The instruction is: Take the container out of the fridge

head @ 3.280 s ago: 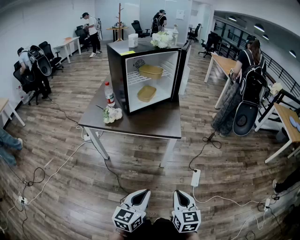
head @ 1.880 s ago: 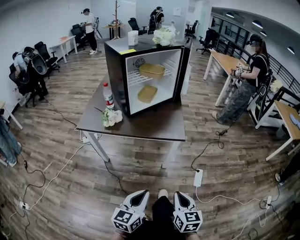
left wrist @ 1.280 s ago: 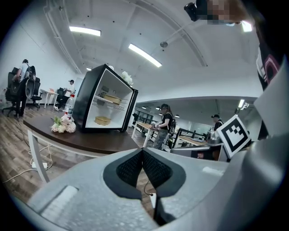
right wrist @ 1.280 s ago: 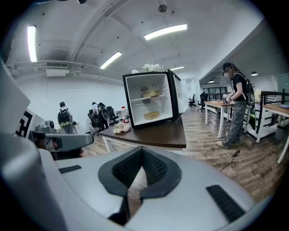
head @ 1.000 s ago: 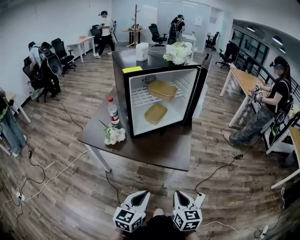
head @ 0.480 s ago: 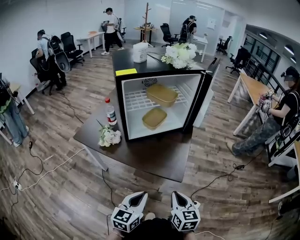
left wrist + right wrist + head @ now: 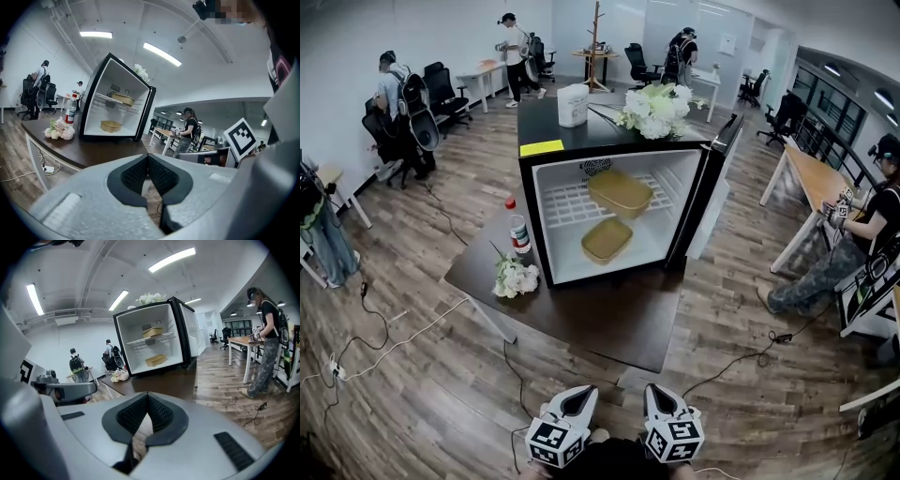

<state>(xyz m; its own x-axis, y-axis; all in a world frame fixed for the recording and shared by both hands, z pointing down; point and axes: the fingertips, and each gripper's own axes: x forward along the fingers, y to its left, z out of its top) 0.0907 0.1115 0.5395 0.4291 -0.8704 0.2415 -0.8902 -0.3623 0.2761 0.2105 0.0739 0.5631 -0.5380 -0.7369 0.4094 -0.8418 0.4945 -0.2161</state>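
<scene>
A black mini fridge (image 7: 609,202) stands on a dark table (image 7: 609,314) with its door swung open to the right. Inside, one tan container (image 7: 621,192) rests on the wire shelf and a second tan container (image 7: 607,240) lies on the fridge floor. My left gripper (image 7: 579,396) and right gripper (image 7: 660,394) hang low near my body, short of the table's front edge, both shut and empty. The left gripper view shows its shut jaws (image 7: 148,157) with the fridge (image 7: 117,101) far ahead. In the right gripper view its jaws (image 7: 147,397) are shut too, and the lower container (image 7: 155,360) shows.
A water bottle (image 7: 518,232) and a white flower bunch (image 7: 514,277) sit on the table left of the fridge. More flowers (image 7: 654,97) and a white tub (image 7: 572,104) top the fridge. Cables (image 7: 403,337) trail over the wooden floor. A person (image 7: 853,253) stands by desks at right.
The table and fridge have come nearer and larger in the head view. Both grippers stay shut and low at the bottom edge.
</scene>
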